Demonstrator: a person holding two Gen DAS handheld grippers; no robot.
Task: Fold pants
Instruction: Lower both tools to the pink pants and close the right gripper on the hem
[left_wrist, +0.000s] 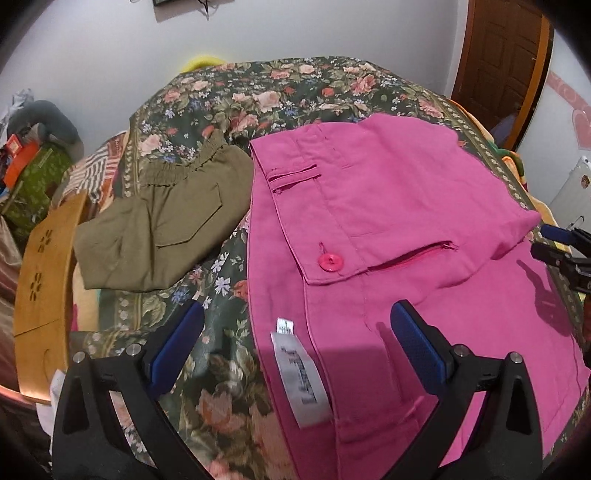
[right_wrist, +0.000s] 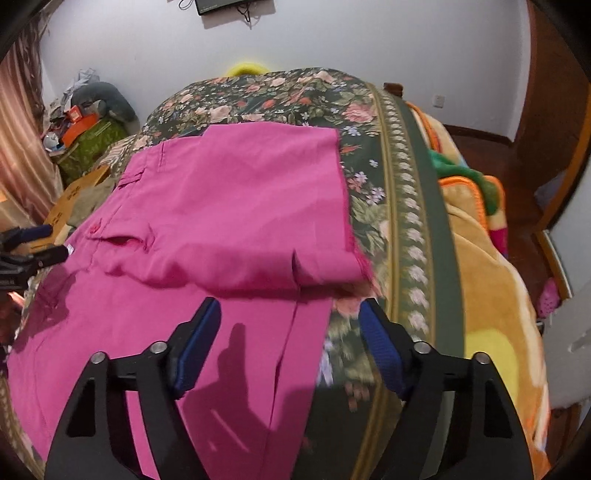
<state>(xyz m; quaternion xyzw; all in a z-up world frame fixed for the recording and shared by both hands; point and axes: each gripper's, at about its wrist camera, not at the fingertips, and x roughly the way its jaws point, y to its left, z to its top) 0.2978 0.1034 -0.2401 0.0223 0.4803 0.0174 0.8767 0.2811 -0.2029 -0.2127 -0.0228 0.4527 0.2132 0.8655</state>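
Observation:
Pink pants (left_wrist: 388, 206) lie on the floral bedspread (left_wrist: 221, 110), their upper part folded back over the rest so that a pink button (left_wrist: 330, 261) and a white label (left_wrist: 310, 376) show. My left gripper (left_wrist: 295, 325) hovers open over the pants' left edge, with the label between its fingers' line. My right gripper (right_wrist: 291, 321) is open above the right edge of the pants (right_wrist: 229, 206); one finger is over the cloth, the other over the bedspread (right_wrist: 373, 229). Each gripper shows at the edge of the other view: the right gripper (left_wrist: 546, 243) and the left gripper (right_wrist: 51, 243).
Folded olive pants (left_wrist: 166, 229) lie on the bed left of the pink ones. A wooden board (left_wrist: 44, 280) stands at the bed's left side. An orange blanket (right_wrist: 487, 295) covers the bed's right side. Clutter (right_wrist: 81, 122) sits by the far left wall, and a brown door (left_wrist: 506, 55) is at the back right.

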